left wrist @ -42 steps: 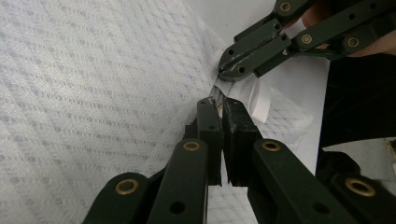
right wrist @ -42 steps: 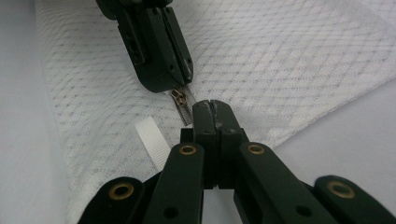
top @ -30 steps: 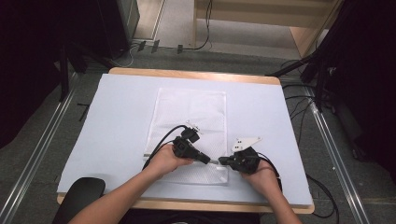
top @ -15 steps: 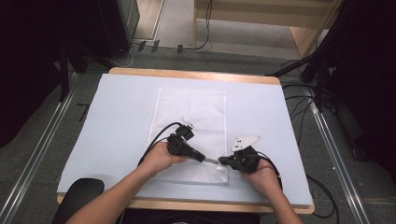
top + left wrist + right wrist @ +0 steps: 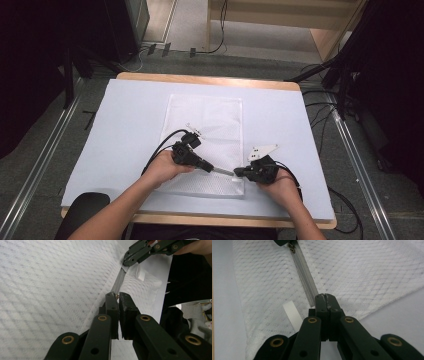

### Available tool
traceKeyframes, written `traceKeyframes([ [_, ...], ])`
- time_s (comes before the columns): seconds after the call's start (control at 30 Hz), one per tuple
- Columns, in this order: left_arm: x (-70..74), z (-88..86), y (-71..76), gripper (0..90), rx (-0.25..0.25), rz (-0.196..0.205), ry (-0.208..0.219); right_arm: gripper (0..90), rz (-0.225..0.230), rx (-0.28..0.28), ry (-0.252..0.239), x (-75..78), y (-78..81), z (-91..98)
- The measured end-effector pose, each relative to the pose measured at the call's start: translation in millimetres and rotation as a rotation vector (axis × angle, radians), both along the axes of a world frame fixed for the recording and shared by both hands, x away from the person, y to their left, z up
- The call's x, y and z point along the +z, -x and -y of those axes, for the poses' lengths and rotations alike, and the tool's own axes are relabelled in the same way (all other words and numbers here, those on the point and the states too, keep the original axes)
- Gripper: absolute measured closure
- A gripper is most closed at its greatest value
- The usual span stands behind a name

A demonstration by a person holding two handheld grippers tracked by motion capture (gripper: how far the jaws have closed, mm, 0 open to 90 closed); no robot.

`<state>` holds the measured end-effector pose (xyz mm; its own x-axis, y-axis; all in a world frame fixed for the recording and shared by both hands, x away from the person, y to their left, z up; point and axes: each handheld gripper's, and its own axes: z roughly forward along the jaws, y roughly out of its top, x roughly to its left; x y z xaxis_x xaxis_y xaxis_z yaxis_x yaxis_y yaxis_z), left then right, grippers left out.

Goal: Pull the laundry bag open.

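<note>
White mesh bag (image 5: 205, 127) lies flat on the pale blue table cover (image 5: 125, 125), centred, its long side running far to near; its near edge sits close to the near edge of the table. Left hand (image 5: 165, 167) comes in from the near side and rests on the near-left part of the bag, holding the left gripper (image 5: 216, 170), which points rightward along the bag's near edge. In the left gripper view, left gripper (image 5: 117, 296) has its jaws drawn nearly together at the tips, pinching a small metal zipper pull (image 5: 115, 295) at the end of the grey zipper (image 5: 119, 282); a narrow gap stays between the jaws lower down. The zipper runs from those tips straight across to the right gripper (image 5: 126, 262), stretched between the two. A white ribbon loop (image 5: 140, 273) lies on the mesh just beside the zipper's right end. In the high view the right gripper (image 5: 239, 172) sits at the bag's near-right corner, pointing leftward, held by the right hand (image 5: 280, 187). In the right gripper view, right gripper (image 5: 325, 297) has its jaws pressed together on the zipper (image 5: 304, 270) end, mesh bag (image 5: 367, 270) spreading beyond, ribbon loop (image 5: 292, 311) just to their left.
</note>
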<state>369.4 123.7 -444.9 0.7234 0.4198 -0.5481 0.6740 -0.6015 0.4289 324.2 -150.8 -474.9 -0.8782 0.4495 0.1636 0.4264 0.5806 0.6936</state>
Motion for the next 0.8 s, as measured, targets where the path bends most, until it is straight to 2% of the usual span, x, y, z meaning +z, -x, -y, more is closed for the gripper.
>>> traceKeyframes([
  [0.23,2.7,-12.4,-2.5,88.0,0.004,-0.017,-0.007,90.0,-0.009,0.006,-0.005,-0.2,-1.2,0.3],
  [0.3,3.0,-14.3,-2.1,87.9,-0.005,-0.016,-0.018,90.0,-0.009,0.001,-0.006,-0.3,-0.7,0.3],
  [0.4,3.8,-17.9,-2.8,87.9,-0.001,-0.031,-0.011,90.0,-0.026,-0.014,-0.007,-0.1,-1.4,-0.7],
  [0.47,3.5,-20.2,-2.3,87.9,-0.008,-0.029,-0.023,90.0,-0.023,-0.015,-0.007,-0.2,-1.1,-0.9],
  [0.57,2.0,-26.1,-2.3,88.0,-0.003,-0.042,-0.016,90.0,-0.008,-0.029,-0.024,-2.3,1.5,0.6],
  [0.8,5.4,-39.9,-2.8,88.0,0.018,-0.024,-0.014,90.0,-0.006,-0.022,-0.011,-1.0,1.2,-0.4],
])
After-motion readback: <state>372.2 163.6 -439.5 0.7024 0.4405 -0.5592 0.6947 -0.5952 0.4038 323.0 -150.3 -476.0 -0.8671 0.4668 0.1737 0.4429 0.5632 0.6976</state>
